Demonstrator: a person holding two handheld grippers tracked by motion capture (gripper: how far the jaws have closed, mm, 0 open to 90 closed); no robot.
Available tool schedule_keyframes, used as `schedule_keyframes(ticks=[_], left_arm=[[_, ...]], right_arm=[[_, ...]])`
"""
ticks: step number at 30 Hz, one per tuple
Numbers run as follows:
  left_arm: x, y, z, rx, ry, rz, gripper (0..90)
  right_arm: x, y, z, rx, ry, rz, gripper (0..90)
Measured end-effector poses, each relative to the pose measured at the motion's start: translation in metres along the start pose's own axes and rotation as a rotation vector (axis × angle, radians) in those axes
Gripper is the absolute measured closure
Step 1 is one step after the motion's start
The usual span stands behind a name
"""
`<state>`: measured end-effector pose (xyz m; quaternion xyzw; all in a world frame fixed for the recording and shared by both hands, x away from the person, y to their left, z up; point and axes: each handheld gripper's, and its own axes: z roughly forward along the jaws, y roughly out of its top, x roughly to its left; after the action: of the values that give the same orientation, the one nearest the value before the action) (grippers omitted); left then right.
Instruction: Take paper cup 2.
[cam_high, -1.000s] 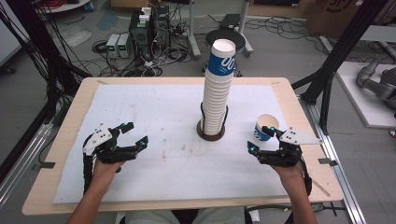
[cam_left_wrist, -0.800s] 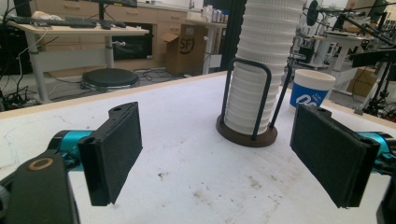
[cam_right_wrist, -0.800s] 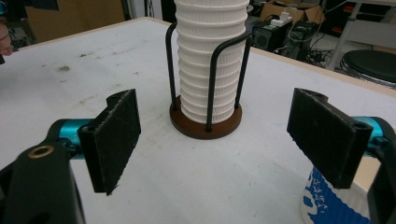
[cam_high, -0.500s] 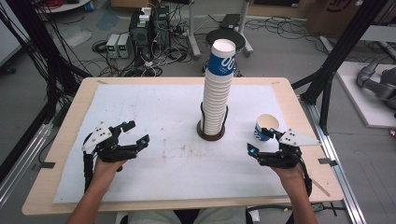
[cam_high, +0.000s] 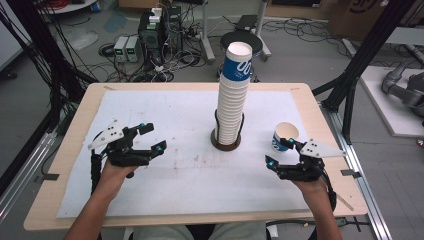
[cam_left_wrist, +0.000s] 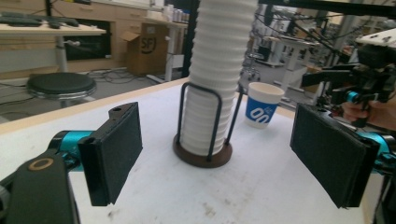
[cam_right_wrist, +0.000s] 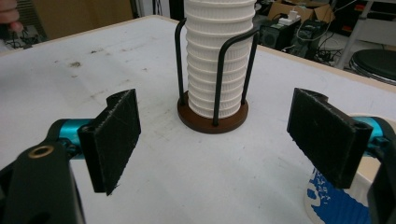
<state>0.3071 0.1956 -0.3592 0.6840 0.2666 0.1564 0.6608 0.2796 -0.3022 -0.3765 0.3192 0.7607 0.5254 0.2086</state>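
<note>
- Nearest to us, our right gripper (cam_high: 282, 154) hovers low over the white mat (cam_high: 165, 185) with its jaws wide apart and nothing between them.
- Our left gripper (cam_high: 150, 137) sits at the mat's other side, jaws also spread and empty.
- Just beyond the right gripper stands a single blue-and-white paper cup (cam_high: 284, 136), upright, beside the gripper's outer jaw but not held.
- Farther in, at the table's middle, the tall cup stack (cam_high: 232, 92) rises from its wire holder (cam_high: 226, 136).
- We judge that we are between steps: the next move calls for closing the right jaws gently around the loose cup without crushing it.
</note>
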Motion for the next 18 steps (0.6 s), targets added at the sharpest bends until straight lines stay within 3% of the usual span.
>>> schedule_keyframes(ticks=[8, 18], left_arm=[[-0.006, 0.051, 0.02, -0.004, -0.059, 0.065, 16.3], [-0.014, 0.104, 0.053, 0.002, -0.112, 0.125, 16.4]], right_arm=[[-0.002, 0.0, 0.004, 0.016, 0.016, 0.005, 17.8], [-0.002, 0.001, 0.003, 0.017, 0.025, 0.01, 17.8]])
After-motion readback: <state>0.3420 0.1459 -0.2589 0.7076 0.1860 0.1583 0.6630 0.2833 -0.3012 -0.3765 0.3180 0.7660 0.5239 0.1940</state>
